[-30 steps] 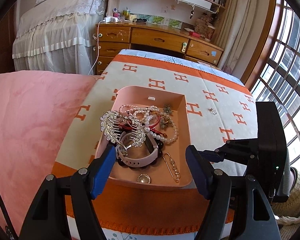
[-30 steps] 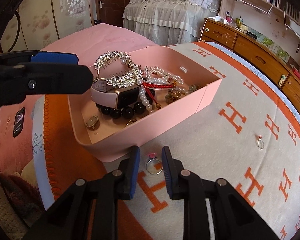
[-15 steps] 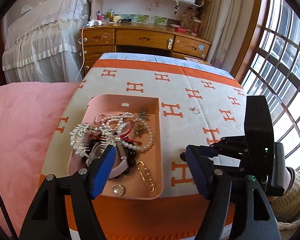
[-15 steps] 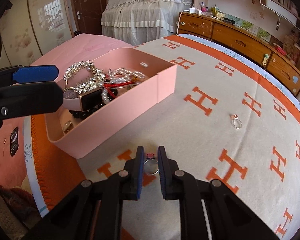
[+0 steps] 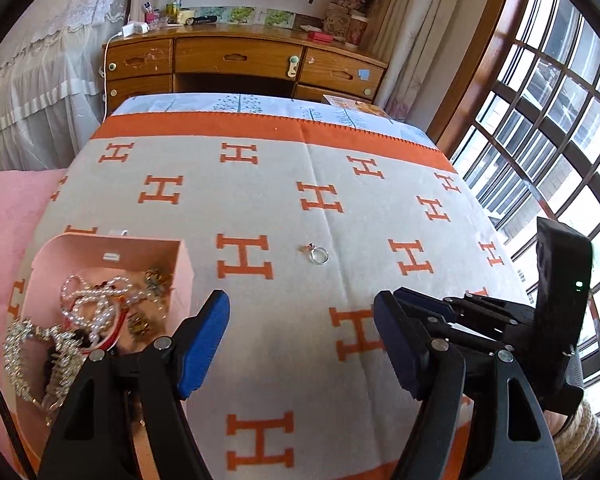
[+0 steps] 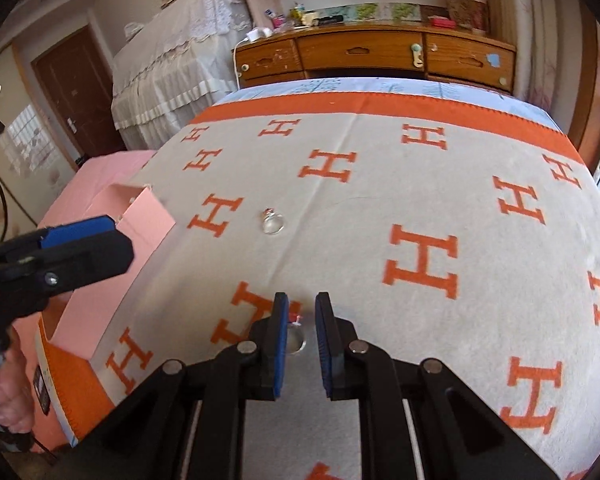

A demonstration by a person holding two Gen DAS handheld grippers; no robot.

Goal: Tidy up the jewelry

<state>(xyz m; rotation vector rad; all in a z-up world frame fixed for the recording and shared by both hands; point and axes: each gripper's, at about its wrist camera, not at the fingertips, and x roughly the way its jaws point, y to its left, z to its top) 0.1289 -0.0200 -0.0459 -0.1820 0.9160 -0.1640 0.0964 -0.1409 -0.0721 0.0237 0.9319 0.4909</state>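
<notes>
Right claw [image 6: 300, 322] clamped on ring [image 6: 296, 340] — left claw [image 5: 300, 340] apart, second ring [image 5: 318, 255] beyond it

A silver ring with a red stone [image 6: 296, 334] is pinched upright between blue pads; a matching ring [image 5: 318, 255] lies flat at twelve o'clock; the pink box [image 5: 182, 268] at nine o'clock holds tangled jewelry [image 5: 96, 308]

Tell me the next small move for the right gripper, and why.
Probably carry it left, over the open pink plastic box, then release. The right gripper is shut on a small silver ring with a red stone, and the box already holds the other jewelry. A second silver ring waits on the blanket.
</notes>
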